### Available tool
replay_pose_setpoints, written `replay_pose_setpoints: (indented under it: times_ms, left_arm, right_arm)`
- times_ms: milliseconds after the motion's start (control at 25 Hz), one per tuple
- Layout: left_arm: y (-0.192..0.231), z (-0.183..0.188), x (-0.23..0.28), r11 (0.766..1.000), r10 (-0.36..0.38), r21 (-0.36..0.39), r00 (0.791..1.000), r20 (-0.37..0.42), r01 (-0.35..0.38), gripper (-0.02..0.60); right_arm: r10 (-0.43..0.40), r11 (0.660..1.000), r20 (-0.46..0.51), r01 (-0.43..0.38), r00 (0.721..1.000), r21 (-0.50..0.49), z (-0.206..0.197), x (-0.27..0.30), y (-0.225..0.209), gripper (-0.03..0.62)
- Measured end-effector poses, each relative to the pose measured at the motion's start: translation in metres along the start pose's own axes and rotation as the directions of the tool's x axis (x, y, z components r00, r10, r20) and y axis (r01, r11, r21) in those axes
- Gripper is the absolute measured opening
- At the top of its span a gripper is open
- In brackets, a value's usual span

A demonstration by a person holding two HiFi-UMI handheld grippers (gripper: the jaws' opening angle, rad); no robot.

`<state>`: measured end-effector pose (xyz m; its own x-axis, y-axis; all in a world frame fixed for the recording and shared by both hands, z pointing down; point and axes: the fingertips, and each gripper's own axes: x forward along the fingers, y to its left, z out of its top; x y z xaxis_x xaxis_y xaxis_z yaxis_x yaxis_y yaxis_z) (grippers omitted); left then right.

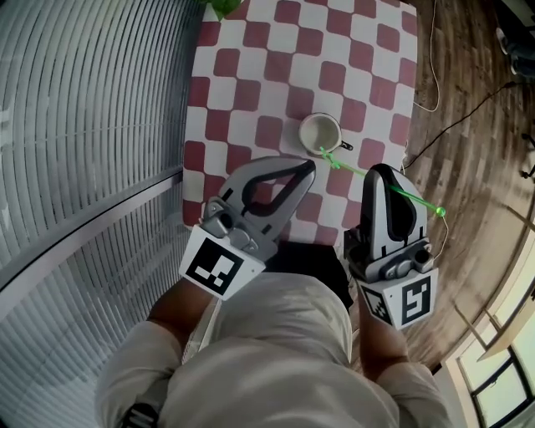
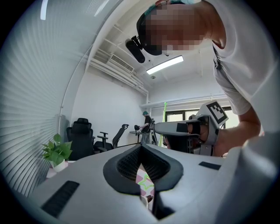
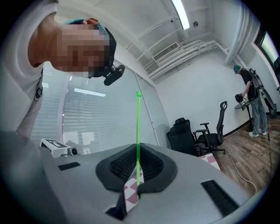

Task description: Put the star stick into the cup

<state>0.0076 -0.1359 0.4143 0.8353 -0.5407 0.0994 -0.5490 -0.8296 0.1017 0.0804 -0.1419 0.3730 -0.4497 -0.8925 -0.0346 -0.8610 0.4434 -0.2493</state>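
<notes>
A white cup stands upright on the red-and-white checked table. A thin green star stick lies slantwise in the air, its star end just by the cup's near rim and handle and its tail reaching right over the floor. My right gripper is shut on the stick's shaft, which in the right gripper view rises straight up between the jaws as the stick. My left gripper hovers left of it near the cup, jaws together with nothing in them. Through their gap the star shows.
A potted plant stands at the table's far edge. A glass wall with blinds runs along the left. Cables trail over the wooden floor on the right. Office chairs and a standing person are further back.
</notes>
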Motion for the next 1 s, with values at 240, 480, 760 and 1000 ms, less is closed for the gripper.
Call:
replay_pose_setpoints:
  times_ms: [240,480,760,1000]
  left_arm:
    - [0.012,-0.015,0.004,1.000,0.022,-0.013,1.000,0.003,-0.021,0.032]
    - [0.021,-0.024,-0.001,0.999,0.035,-0.023,0.999,-0.015,-0.035,0.032]
    - [0.025,-0.031,0.001,0.998,0.045,-0.047,0.999,-0.020,-0.046,0.032]
    - [0.024,-0.043,0.006,0.998,0.033,-0.049,0.999,-0.042,-0.035,0.032]
  right_arm:
    - [-0.003,1.000,-0.010,0.004,1.000,0.019,-0.021,0.005,-0.007,0.037]
    - [-0.020,0.999,-0.017,0.021,1.000,0.042,-0.032,0.008,-0.012,0.037]
    - [-0.034,0.996,-0.013,0.035,0.999,0.076,-0.040,0.014,-0.018,0.037]
    - [-0.042,0.995,-0.018,0.043,0.999,0.086,-0.052,0.018,-0.023,0.037]
